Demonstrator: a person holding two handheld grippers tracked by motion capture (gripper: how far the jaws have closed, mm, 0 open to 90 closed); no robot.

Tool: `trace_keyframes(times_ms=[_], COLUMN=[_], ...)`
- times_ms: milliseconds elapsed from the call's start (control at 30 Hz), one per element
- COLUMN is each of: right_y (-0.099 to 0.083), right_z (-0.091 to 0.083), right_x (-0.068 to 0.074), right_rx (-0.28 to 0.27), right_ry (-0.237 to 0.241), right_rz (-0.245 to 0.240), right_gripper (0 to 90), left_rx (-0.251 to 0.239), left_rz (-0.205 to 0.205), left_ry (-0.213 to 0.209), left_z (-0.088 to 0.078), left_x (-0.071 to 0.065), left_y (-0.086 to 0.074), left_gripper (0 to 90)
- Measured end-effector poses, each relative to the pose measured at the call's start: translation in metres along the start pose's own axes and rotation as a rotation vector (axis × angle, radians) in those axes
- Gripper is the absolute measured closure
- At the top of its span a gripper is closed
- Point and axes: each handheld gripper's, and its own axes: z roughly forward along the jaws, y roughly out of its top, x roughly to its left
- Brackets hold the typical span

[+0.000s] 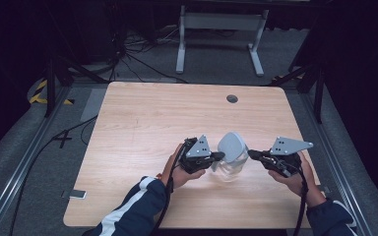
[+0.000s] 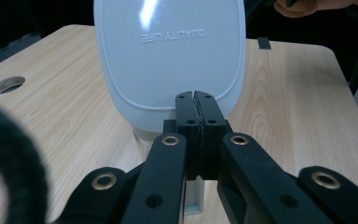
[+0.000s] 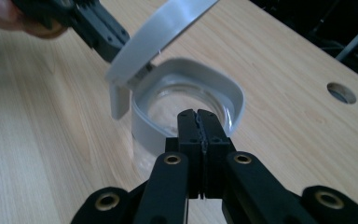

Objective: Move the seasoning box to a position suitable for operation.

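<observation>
Between your two grippers, near the table's [image 1: 142,113] front edge, stands a clear jar [image 1: 230,169] with its grey lid [image 1: 232,146] tipped up.

Your left gripper [image 1: 218,156] is clenched with its tips at the lid's edge; whether it pinches the lid you cannot tell. Your right gripper [image 1: 250,154] is clenched too, its tips at the jar's grey rim [image 3: 235,100], contact hidden behind the jaws. Glare washes out the glass below. Raised upside-down lettering [image 2: 172,35] marks the lid's top.
</observation>
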Motion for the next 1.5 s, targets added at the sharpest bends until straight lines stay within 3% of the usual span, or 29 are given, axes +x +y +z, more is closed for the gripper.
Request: trace_keyframes(times_ms=[200,433,600,833,1033,1133,1500], right_y=[0.019,0.029,0.03,0.028,0.027,0.025,0.016], right_z=[0.0,0.003,0.008,0.008,0.006,0.005,-0.005], right_x=[0.016,0.025,0.031,0.03,0.025,0.02,0.002], right_rx=[-0.044,-0.057,-0.047,-0.046,-0.049,-0.049,-0.048], right_ry=[0.027,0.035,0.057,0.056,0.045,0.03,-0.024], right_rz=[-0.036,-0.063,-0.084,-0.077,-0.066,-0.058,-0.036], right_gripper=[90.0,90.0,90.0,90.0,89.9,89.7,88.2], left_rx=[-0.006,0.002,0.071,0.176,0.215,0.244,0.284], left_rz=[-0.005,-0.01,0.017,-0.002,-0.033,-0.027,-0.075], left_ry=[0.006,0.01,0.048,0.115,0.178,0.217,0.283], left_z=[-0.001,-0.005,-0.021,-0.053,-0.08,-0.092,-0.117], left_x=[0.0,0.0,0.001,0.005,0.01,0.012,0.026], left_y=[0.0,0.0,-0.01,-0.04,-0.062,-0.073,-0.101], left_gripper=[89.8,89.4,88.2,86.9,85.6,85.1,79.9])
